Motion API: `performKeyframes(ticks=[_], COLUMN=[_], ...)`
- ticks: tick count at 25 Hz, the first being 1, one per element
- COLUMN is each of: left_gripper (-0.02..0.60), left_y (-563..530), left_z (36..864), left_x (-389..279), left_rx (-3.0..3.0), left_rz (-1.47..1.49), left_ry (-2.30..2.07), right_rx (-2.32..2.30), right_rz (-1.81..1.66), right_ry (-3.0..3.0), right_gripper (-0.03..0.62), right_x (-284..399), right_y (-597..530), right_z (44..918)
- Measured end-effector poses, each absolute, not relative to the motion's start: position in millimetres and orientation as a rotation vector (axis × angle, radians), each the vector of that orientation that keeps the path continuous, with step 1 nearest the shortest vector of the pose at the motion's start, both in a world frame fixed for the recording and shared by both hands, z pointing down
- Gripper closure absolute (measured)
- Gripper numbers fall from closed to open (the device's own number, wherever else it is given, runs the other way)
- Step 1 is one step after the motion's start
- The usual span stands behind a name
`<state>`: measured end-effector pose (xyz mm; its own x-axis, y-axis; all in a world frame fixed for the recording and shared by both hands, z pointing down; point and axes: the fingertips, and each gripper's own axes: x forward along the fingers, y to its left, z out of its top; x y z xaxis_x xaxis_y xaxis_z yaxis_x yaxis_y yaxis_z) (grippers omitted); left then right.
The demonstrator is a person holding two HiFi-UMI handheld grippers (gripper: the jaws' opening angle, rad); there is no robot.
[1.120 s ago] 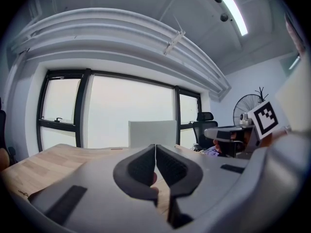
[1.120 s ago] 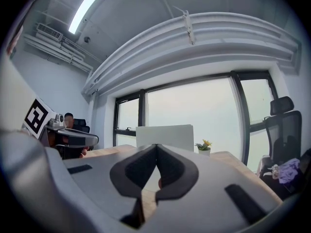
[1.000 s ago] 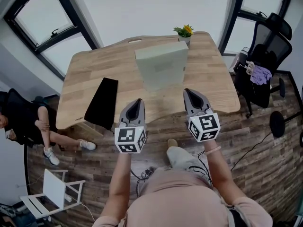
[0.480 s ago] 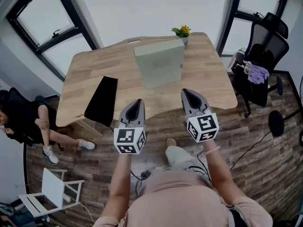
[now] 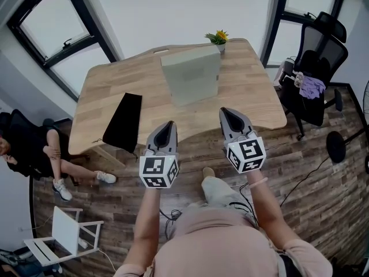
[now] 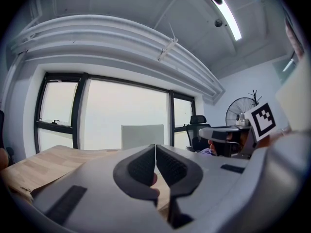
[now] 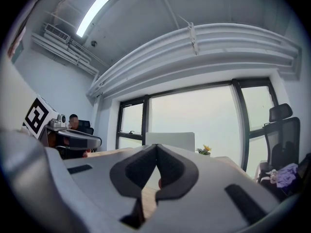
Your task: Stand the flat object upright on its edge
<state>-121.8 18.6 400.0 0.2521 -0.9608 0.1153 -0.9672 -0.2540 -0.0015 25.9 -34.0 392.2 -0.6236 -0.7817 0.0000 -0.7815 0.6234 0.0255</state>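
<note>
You hold both forearms out ahead of you, side by side and apart, with the left gripper [image 5: 166,126] and right gripper [image 5: 226,113] pointing roughly level at the near edge of the table [image 5: 109,85]. Each gripper is clenched, its jaws pressed together on nothing (both gripper views show this plainly). The panel [image 5: 191,74] stands upright on its edge at the far middle of the table, well apart from both grippers. In the gripper views your own jaws cover the panel's foot, so its contact with the wood cannot be seen there. The plant [image 5: 217,38] is partly hidden behind the panel's top corner. A black sheet [image 5: 123,123] overhangs the table's left near edge.
</note>
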Motion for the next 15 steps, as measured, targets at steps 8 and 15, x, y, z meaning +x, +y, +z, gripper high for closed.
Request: performKeyframes(ticks=[8, 15], left_gripper=[0.568, 0.568], left_y=[32.1, 37.4], left_z=[397.4, 393.3], left_x=[-122.1, -123.7], left_rx=[2.435, 2.431], left_rz=[0.136, 0.128], left_ry=[-1.867, -1.877], right_rx=[1.348, 1.341], right_rz=[-0.060, -0.072], right_ry=[-2.822, -2.829], right_gripper=[0.594, 0.594], right_x=[21.7, 18.6], right_y=[-19.7, -14.0], right_z=[388.5, 385.3])
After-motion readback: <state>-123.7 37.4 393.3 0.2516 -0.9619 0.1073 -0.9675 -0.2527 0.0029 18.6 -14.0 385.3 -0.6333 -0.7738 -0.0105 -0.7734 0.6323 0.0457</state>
